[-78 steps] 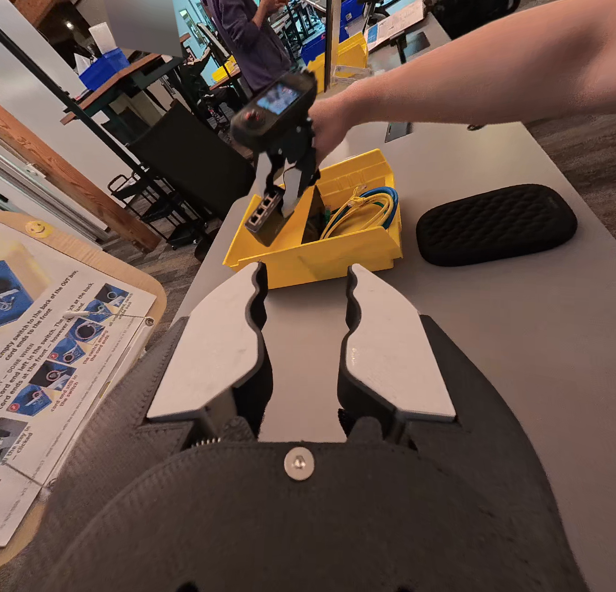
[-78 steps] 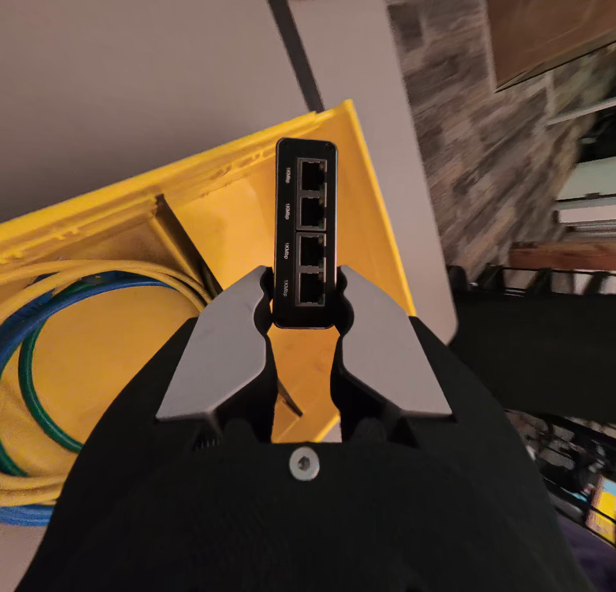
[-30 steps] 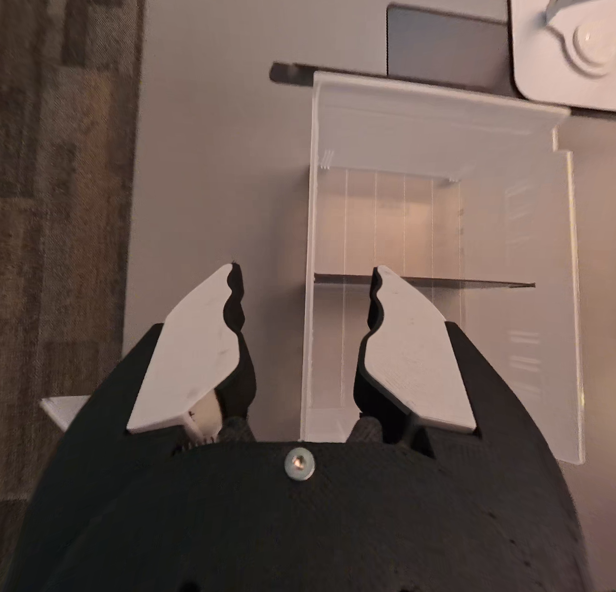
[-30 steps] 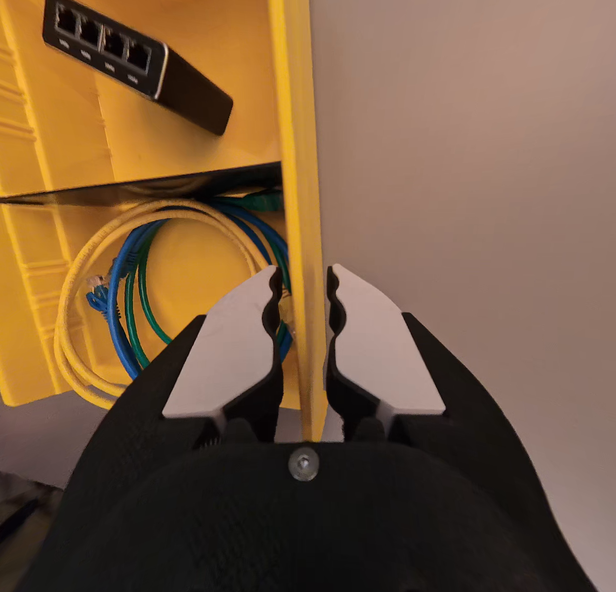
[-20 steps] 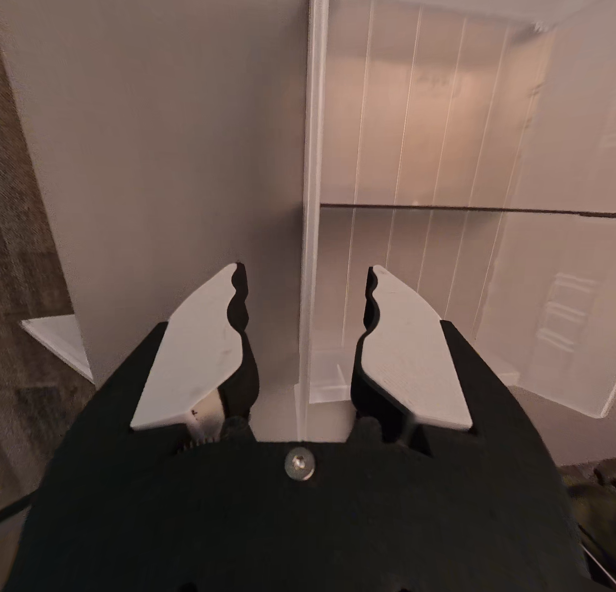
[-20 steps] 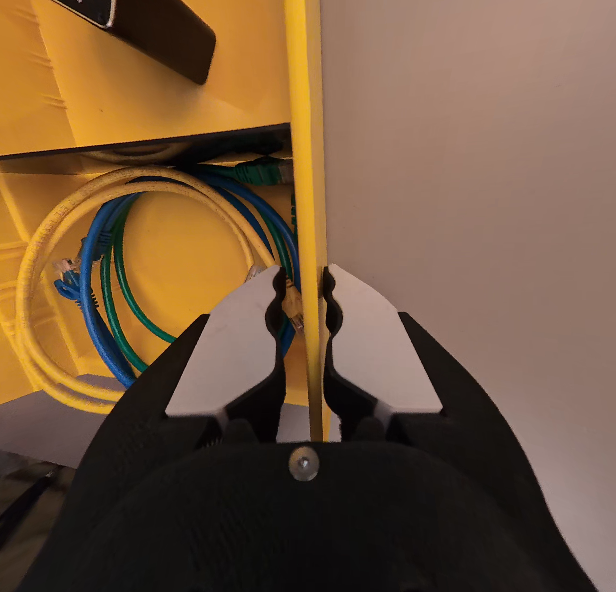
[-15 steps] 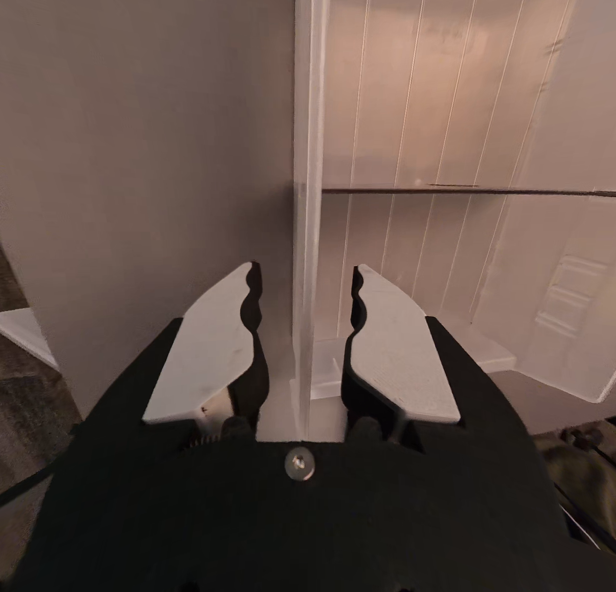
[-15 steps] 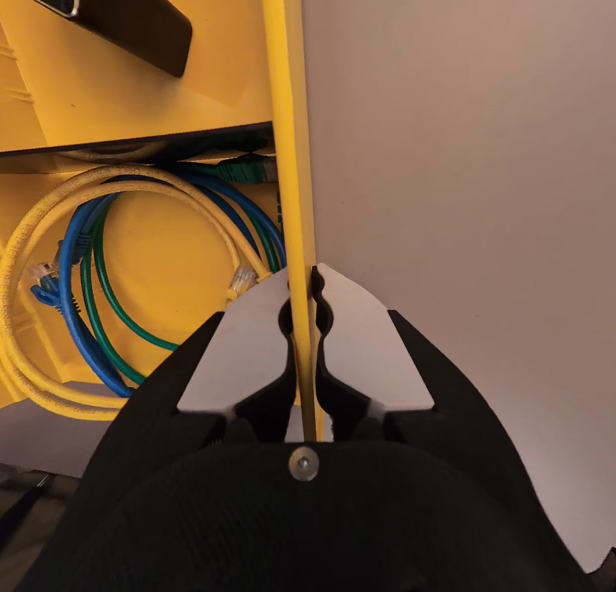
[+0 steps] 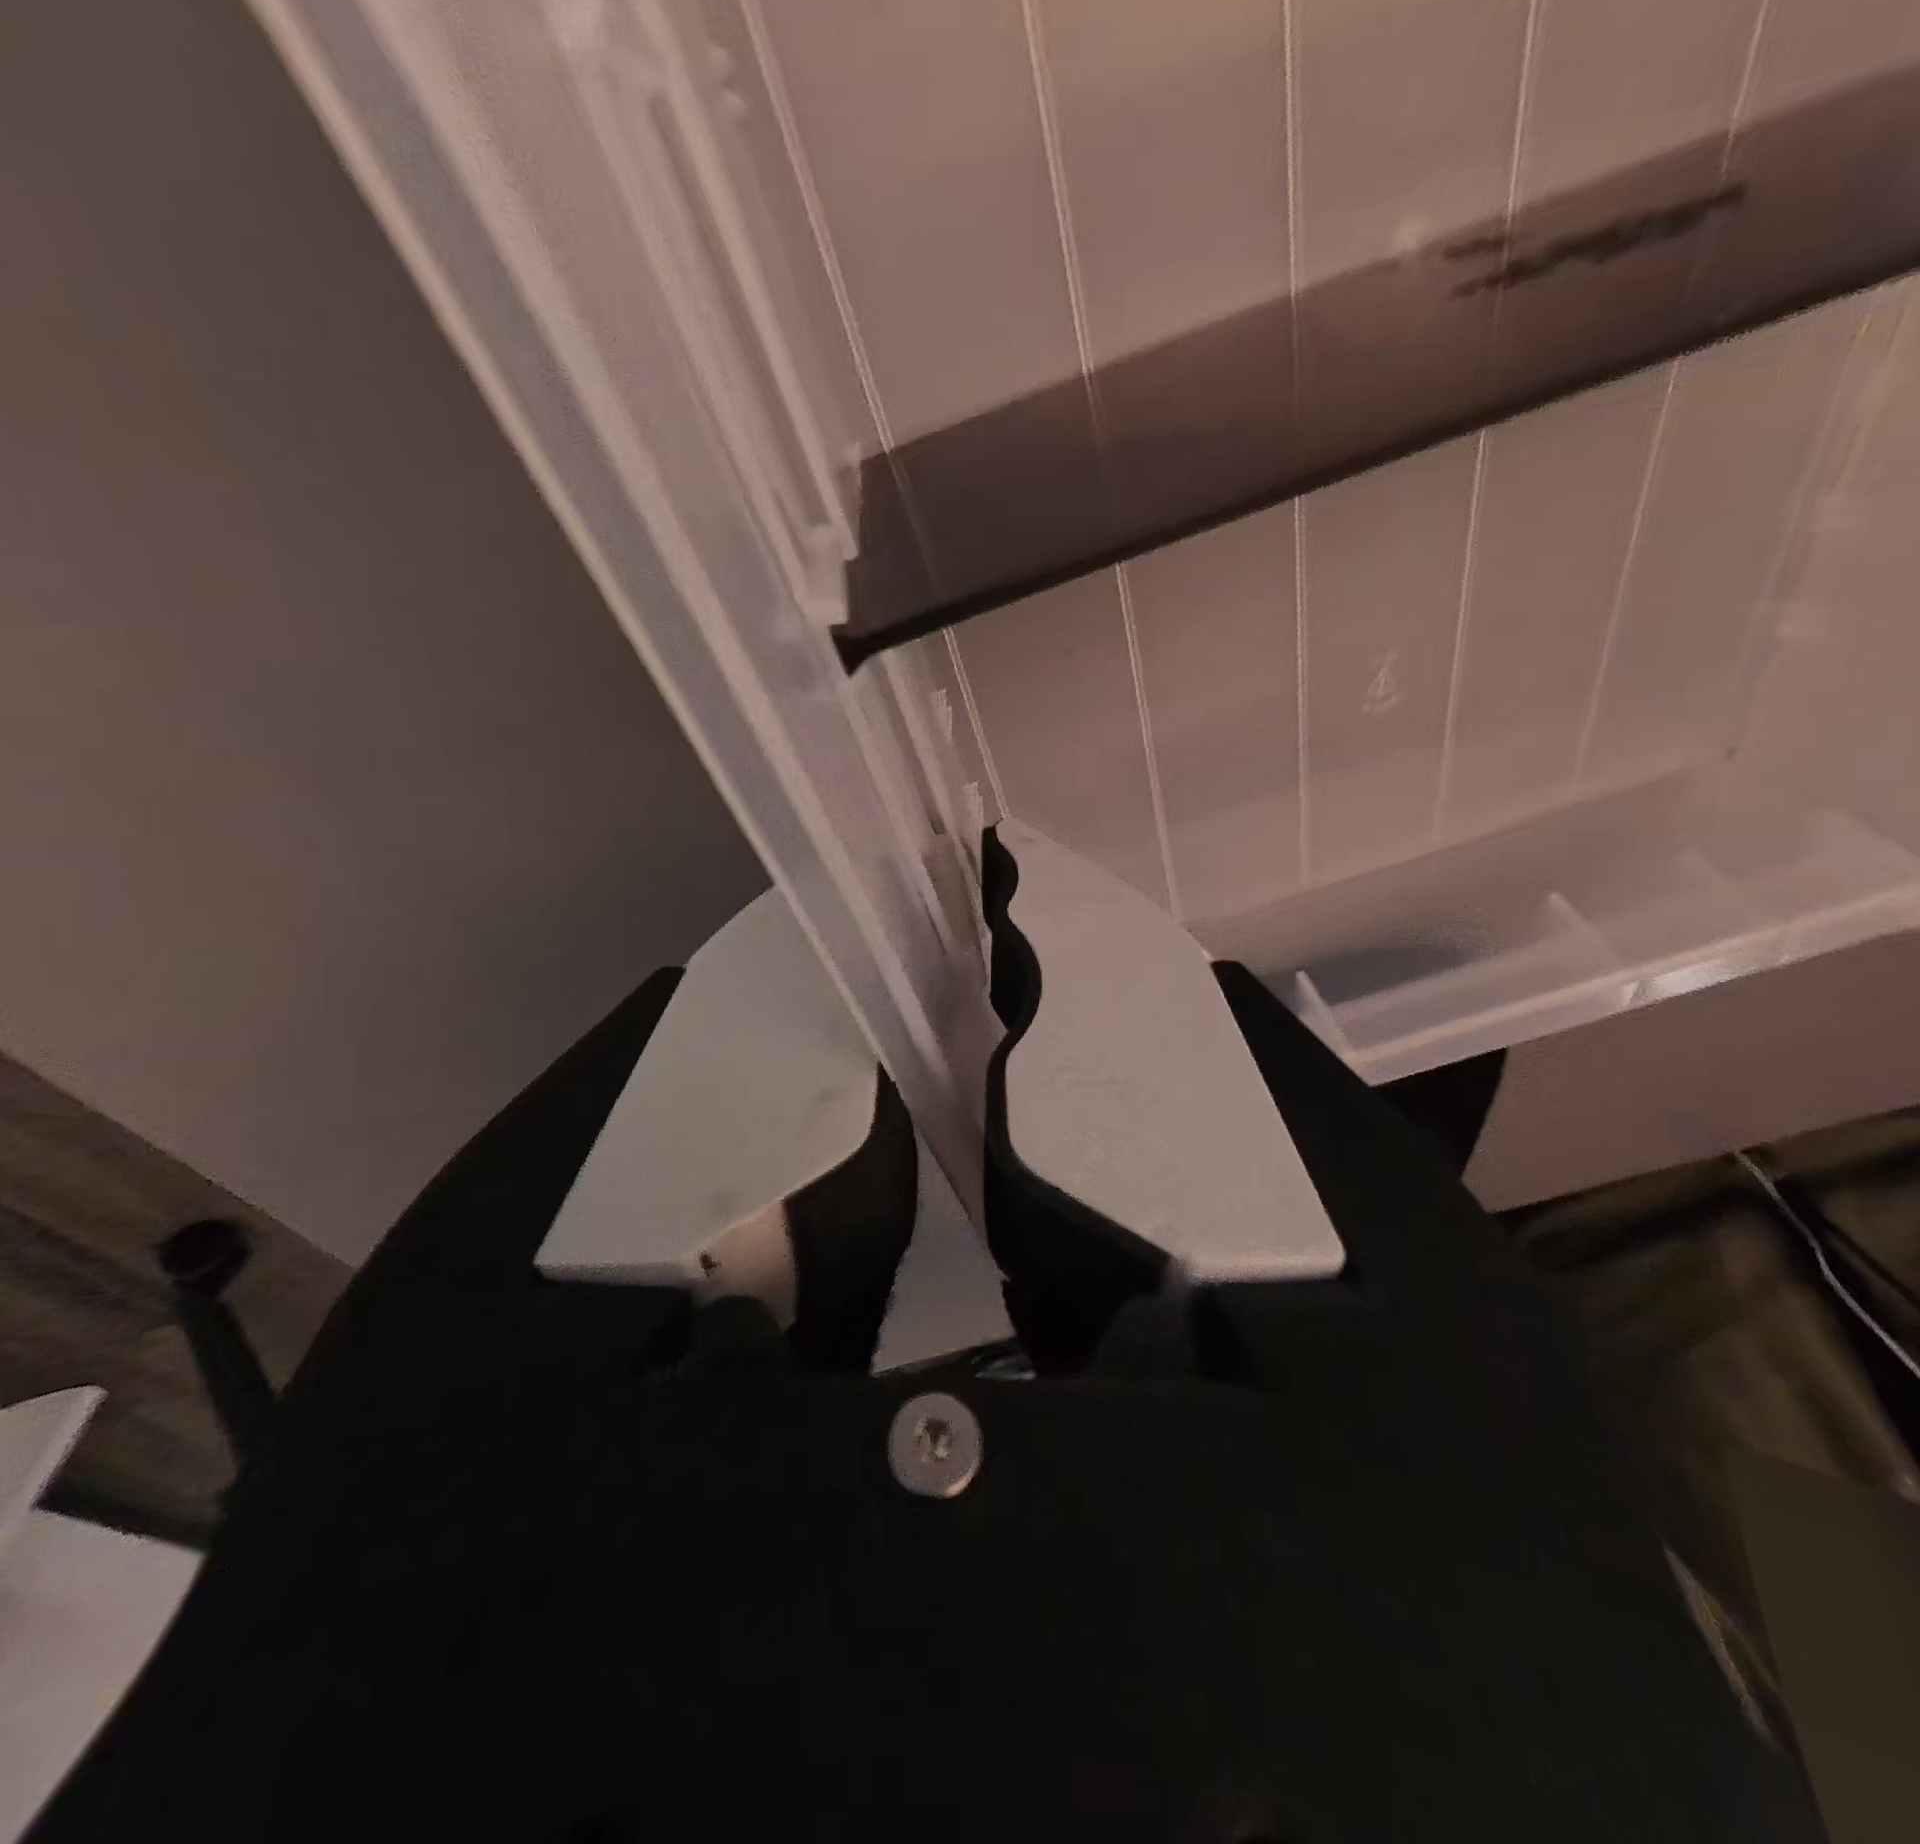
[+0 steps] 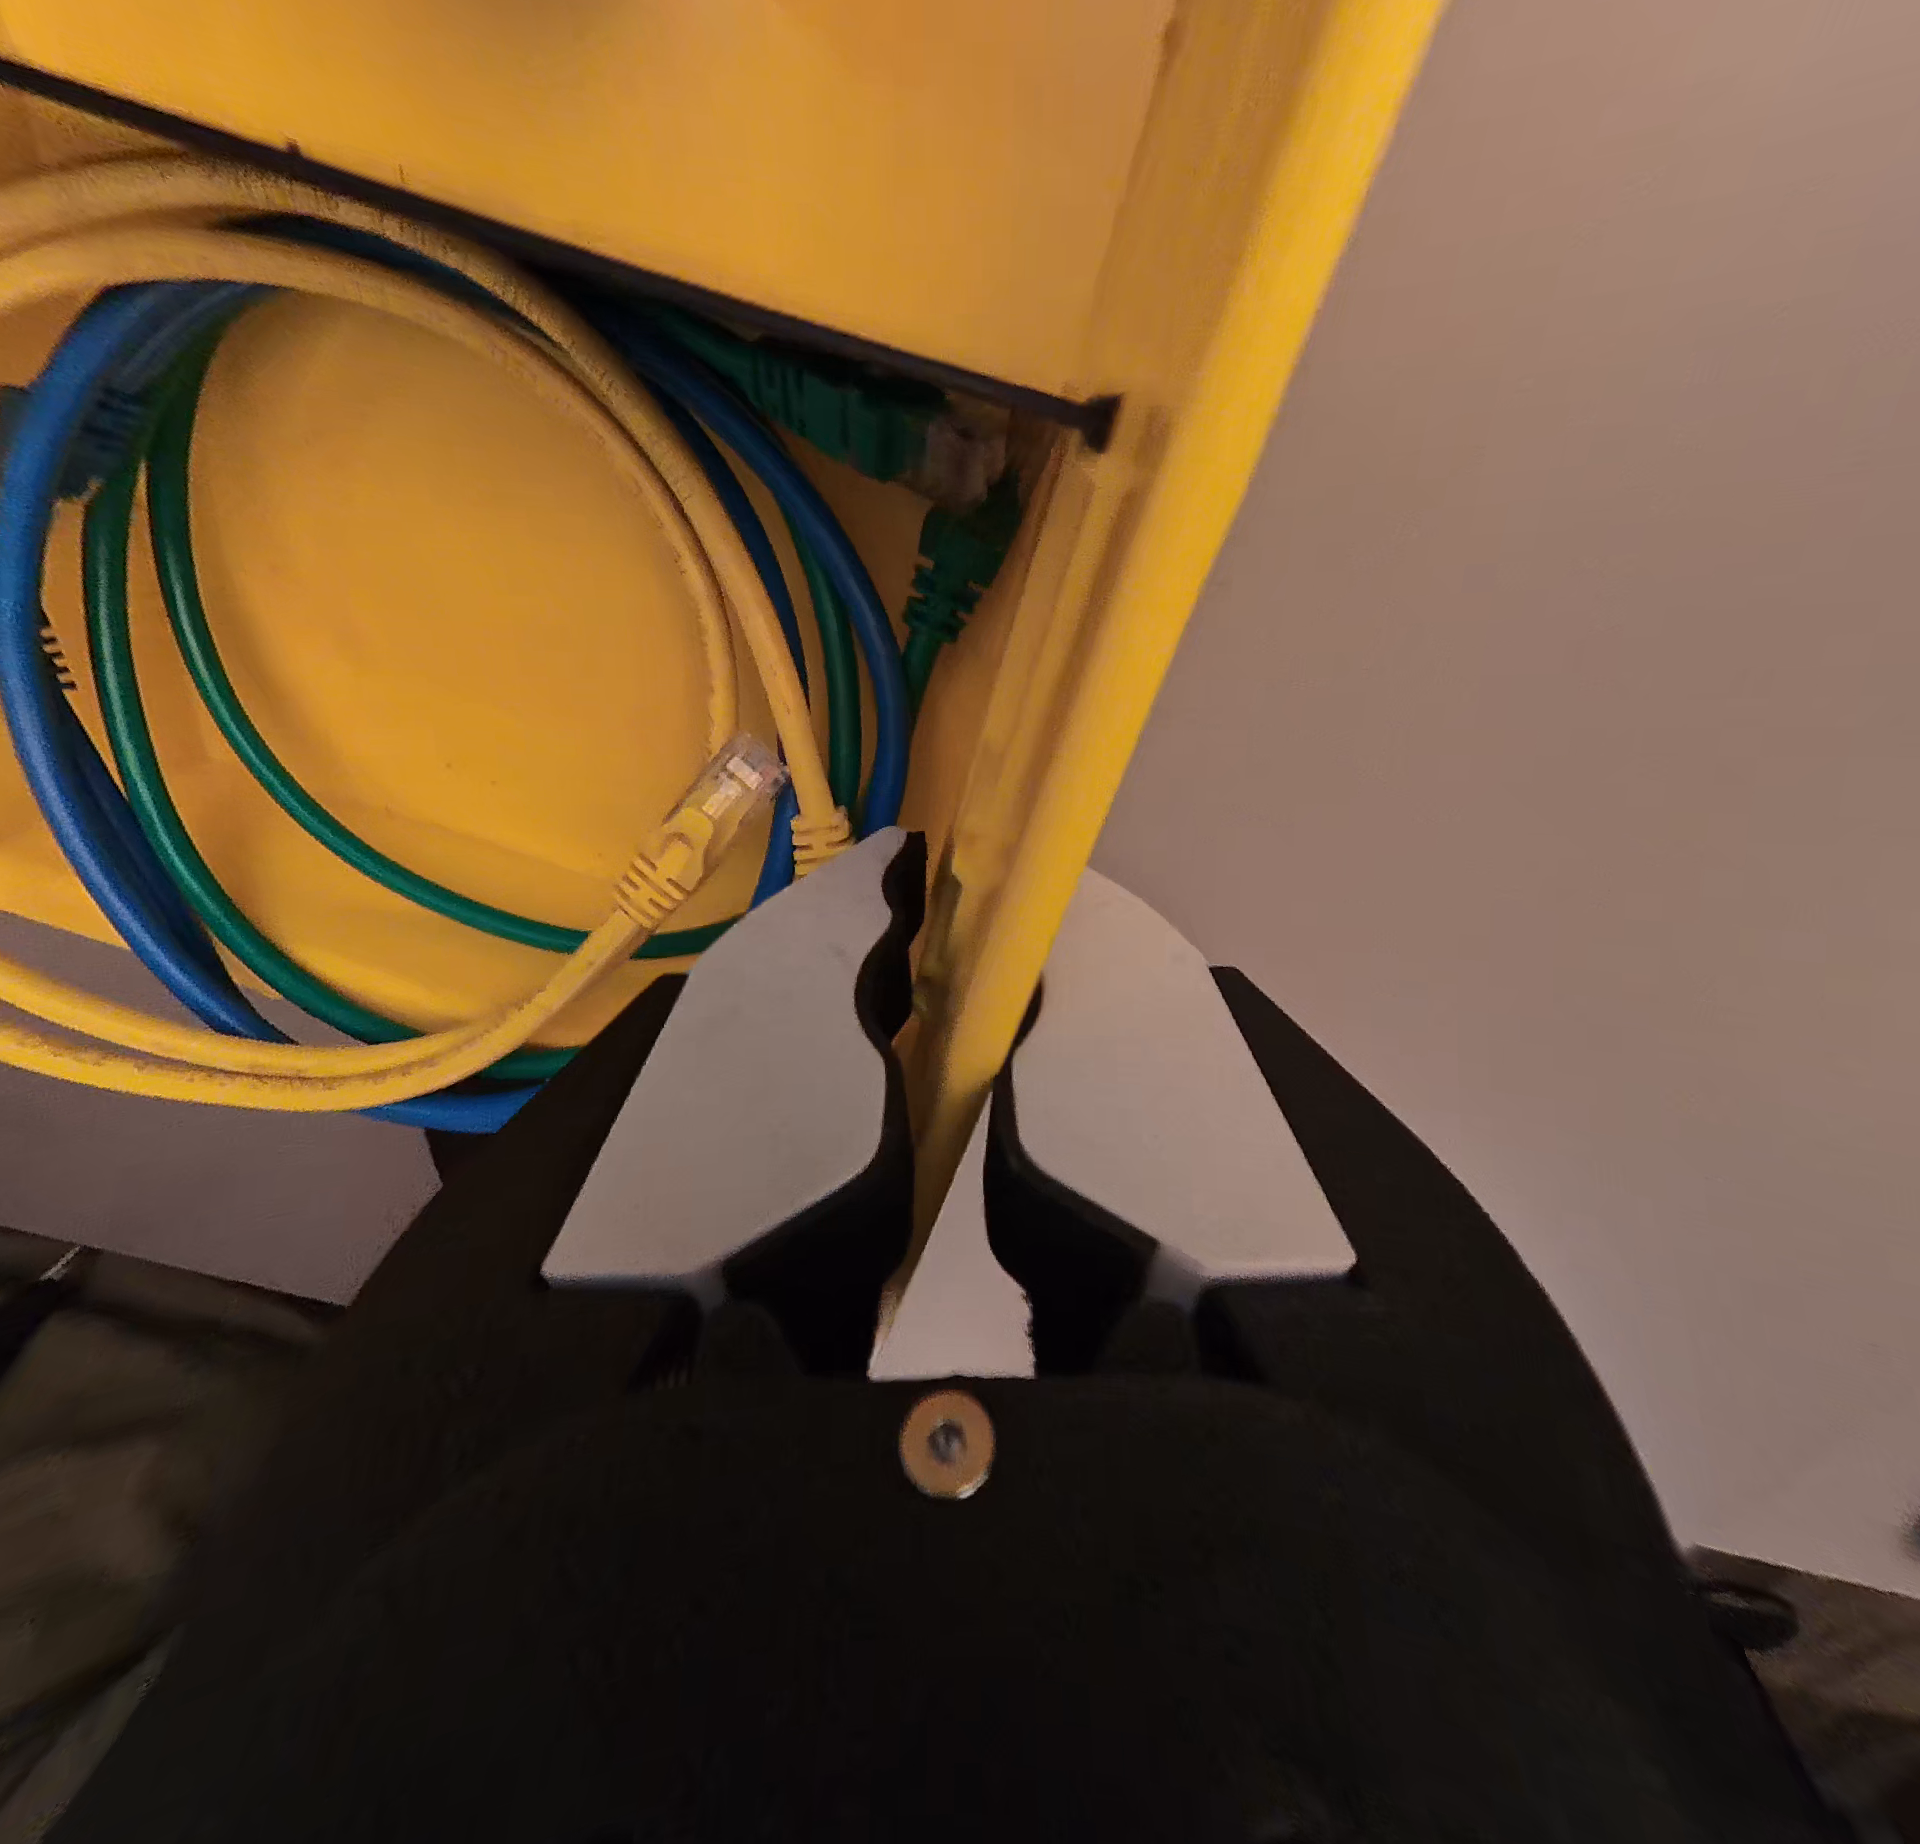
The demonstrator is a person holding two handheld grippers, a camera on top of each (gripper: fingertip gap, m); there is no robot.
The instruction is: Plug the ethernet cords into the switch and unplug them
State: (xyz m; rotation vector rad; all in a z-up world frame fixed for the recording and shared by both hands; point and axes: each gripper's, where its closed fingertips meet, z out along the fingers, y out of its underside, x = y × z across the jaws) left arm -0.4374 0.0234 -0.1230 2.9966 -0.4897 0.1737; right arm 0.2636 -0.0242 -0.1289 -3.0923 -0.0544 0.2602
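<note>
no cord is in a port as far as these views show: the yellow cord [image 10: 665,869], the blue cord [image 10: 62,714] and the green cord [image 10: 312,818] all lie coiled in the near compartment of the yellow bin [image 10: 1195,464], plugs loose, so both the plugging and the unplugging look to be ahead. the switch is not in either view (it may sit beyond the black divider [image 10: 644,277], but that part of the bin is cut off).

the right gripper [image 10: 961,973] is clenched on the yellow bin's side wall, one finger inside, one outside. the yellow cord's clear plug lies just beside the inner finger, and the green plugs sit in the corner by the divider, a little farther up the wall.

the left gripper [image 9: 940,973] is clamped the same way on the side wall of the clear bin [image 9: 644,360], which shows nothing in it. both bins rest on the grey bench [image 10: 1558,755], tilted in the frames, so this reads as bin handling rather than cable work.
</note>
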